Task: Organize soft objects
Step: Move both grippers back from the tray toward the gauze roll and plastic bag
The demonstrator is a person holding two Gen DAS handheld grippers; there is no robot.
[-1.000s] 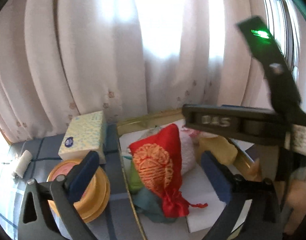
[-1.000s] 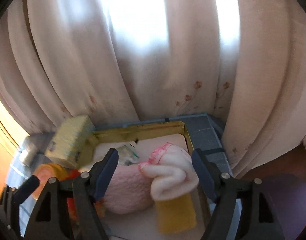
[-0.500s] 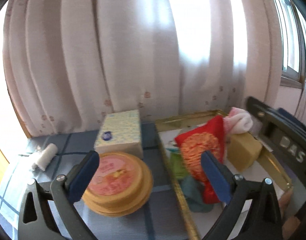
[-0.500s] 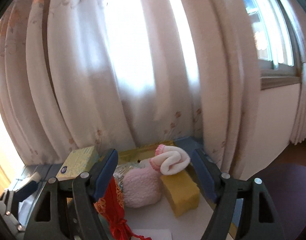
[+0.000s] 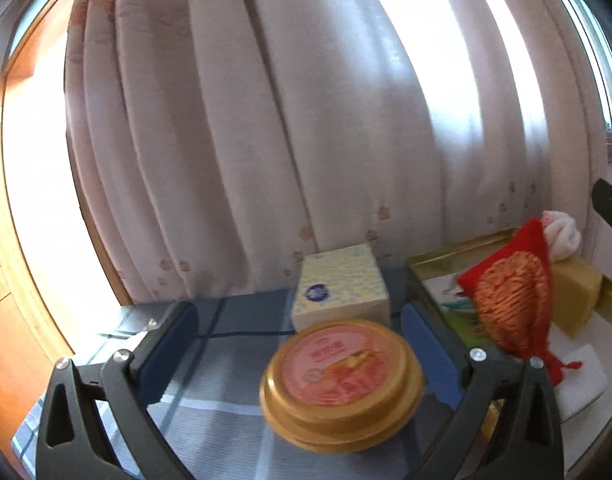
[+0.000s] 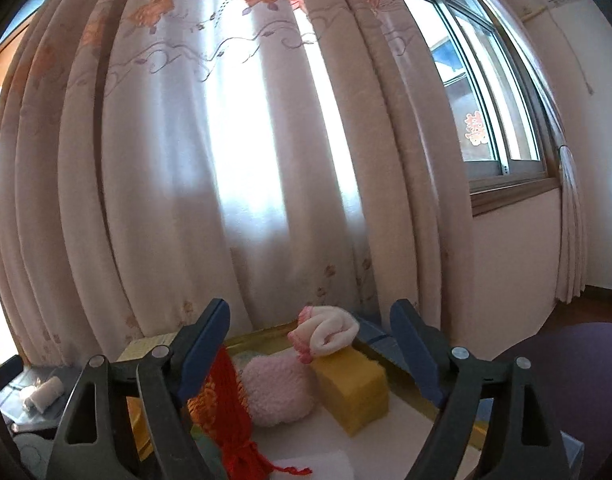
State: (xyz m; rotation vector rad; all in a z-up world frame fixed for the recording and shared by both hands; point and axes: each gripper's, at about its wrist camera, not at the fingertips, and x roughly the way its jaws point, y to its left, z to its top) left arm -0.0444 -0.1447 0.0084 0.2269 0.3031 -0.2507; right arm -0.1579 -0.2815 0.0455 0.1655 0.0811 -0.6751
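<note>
In the left wrist view my left gripper [image 5: 298, 316] is open and empty over a blue checked tabletop [image 5: 226, 404]. A round gold tin with a pink lid [image 5: 340, 376] sits just ahead of its fingers. To the right, a gold tray [image 5: 458, 250] holds a red pouch [image 5: 514, 304], a yellow sponge [image 5: 574, 292] and a rolled white sock [image 5: 562, 232]. My right gripper [image 6: 310, 312] has its jaws opening with nothing between them. Beyond it lie the sock [image 6: 326, 334], sponge [image 6: 352, 388], a pink fluffy piece [image 6: 278, 392] and the pouch [image 6: 226, 404].
A yellow tissue box [image 5: 340, 288] stands behind the tin. A flat white pad [image 5: 582, 376] lies at the tray's near end. A small white roll [image 6: 46, 394] rests on the table at far left. Curtains [image 6: 226, 160] hang close behind, with a window [image 6: 486, 100] to the right.
Both views have swung. The left one turned left, so the tin now sits between the fingers. The right gripper drew back from the sock and sponge, tilted up, and opened slightly wider.
</note>
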